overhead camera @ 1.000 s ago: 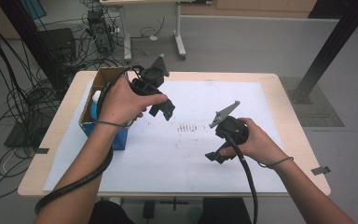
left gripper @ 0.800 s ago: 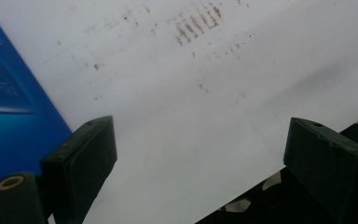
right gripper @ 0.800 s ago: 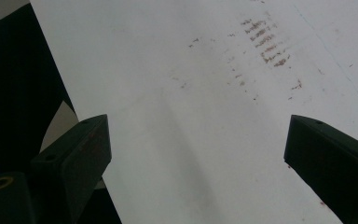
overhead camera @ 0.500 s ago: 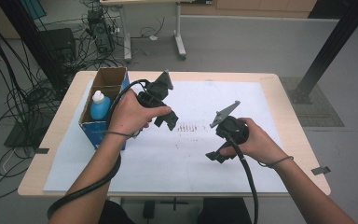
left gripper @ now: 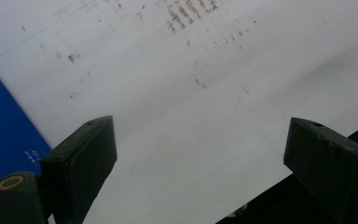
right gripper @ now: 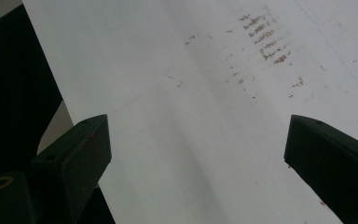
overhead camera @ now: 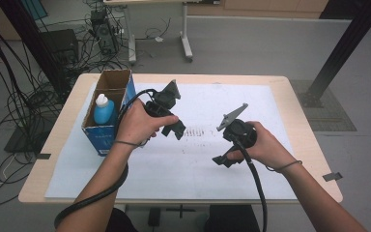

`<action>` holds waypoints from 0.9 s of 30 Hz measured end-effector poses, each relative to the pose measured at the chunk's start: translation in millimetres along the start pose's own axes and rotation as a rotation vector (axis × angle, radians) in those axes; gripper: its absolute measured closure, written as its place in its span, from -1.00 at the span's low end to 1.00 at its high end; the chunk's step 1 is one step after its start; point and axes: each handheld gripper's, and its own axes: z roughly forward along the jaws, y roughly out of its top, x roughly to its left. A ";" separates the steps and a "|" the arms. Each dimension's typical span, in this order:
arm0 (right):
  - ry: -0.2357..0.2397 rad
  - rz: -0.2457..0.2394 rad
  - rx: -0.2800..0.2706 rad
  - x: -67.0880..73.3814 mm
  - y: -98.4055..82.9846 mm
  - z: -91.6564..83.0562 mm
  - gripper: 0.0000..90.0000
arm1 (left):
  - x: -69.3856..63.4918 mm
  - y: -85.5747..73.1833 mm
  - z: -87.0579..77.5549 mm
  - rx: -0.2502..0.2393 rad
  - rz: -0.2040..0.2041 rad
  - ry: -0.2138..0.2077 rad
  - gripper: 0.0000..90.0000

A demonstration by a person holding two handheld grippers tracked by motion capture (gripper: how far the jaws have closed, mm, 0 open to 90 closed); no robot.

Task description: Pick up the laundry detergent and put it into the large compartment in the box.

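My left gripper (overhead camera: 175,129) hovers over the white sheet (overhead camera: 198,164) near the table's middle, just right of the cardboard box (overhead camera: 107,129). Its jaws stand wide apart with nothing between them (left gripper: 200,144). A blue bottle with a white cap (overhead camera: 103,109) stands upright inside the box. My right gripper (overhead camera: 223,158) is held over the sheet toward the right. It is open too, with bare paper between its jaws (right gripper: 198,140). A patch of brown marks (overhead camera: 200,133) lies on the sheet between the two grippers.
The box's blue side (left gripper: 2,126) shows at the left edge of the left gripper view. The sheet covers most of the wooden table (overhead camera: 299,116). Cables and equipment (overhead camera: 101,29) lie on the floor beyond the far left corner.
My left hand and gripper have moved right, away from above the box, uncovering the bottle in it. The right gripper has stayed where it was.
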 end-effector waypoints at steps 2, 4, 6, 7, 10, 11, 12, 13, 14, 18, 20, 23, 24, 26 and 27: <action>-0.002 0.000 0.002 0.4 0.0 -0.1 -0.85 | -0.7 -0.1 1.0 0.002 0.002 -0.001 -0.78; -0.003 -0.002 0.002 0.6 0.0 -0.1 -0.85 | -1.0 -0.2 2.1 0.004 0.004 -0.004 -0.78; -0.002 -0.002 0.005 1.0 -0.1 -0.1 -0.85 | -1.3 -0.1 2.8 0.002 0.002 -0.004 -0.78; -0.001 -0.002 0.005 1.1 -0.3 -0.3 -0.85 | -1.5 0.0 3.0 0.002 0.002 -0.005 -0.78; -0.002 -0.001 0.004 0.4 -0.6 -1.0 -0.85 | -1.8 0.2 3.4 0.005 0.002 -0.021 -0.78; -0.005 -0.001 0.004 0.2 -0.8 -1.3 -0.85 | -1.3 0.2 3.6 0.003 0.002 -0.019 -0.78; -0.005 0.000 0.003 -0.1 -1.1 -1.4 -0.85 | -0.7 0.1 3.6 0.003 -0.005 -0.015 -0.78; -0.004 0.002 0.004 -0.4 -1.6 -1.5 -0.85 | -0.3 0.0 4.0 0.001 -0.007 -0.017 -0.78; -0.003 0.002 0.004 -0.6 -1.9 -1.4 -0.85 | 0.1 -0.3 4.4 0.004 -0.005 -0.020 -0.78; -0.003 0.003 0.005 -0.7 -1.9 -0.7 -0.85 | 0.9 -0.7 5.8 0.005 -0.007 -0.021 -0.78; -0.001 0.000 0.006 -0.4 -1.3 -0.2 -0.85 | 1.0 -1.0 5.9 0.003 -0.005 -0.023 -0.78; -0.001 -0.005 0.007 0.2 -0.3 0.5 -0.85 | 1.4 -1.0 5.9 0.004 -0.009 -0.020 -0.78; -0.003 -0.005 0.006 0.3 -0.1 0.6 -0.85 | 1.6 -1.1 5.9 0.005 -0.009 -0.020 -0.78; -0.001 -0.005 0.002 0.7 0.3 0.3 -0.85 | 2.3 -1.4 5.8 0.005 -0.010 -0.018 -0.78; -0.002 -0.004 0.002 0.7 0.2 0.4 -0.85 | 2.1 -1.7 5.8 0.005 -0.012 -0.022 -0.78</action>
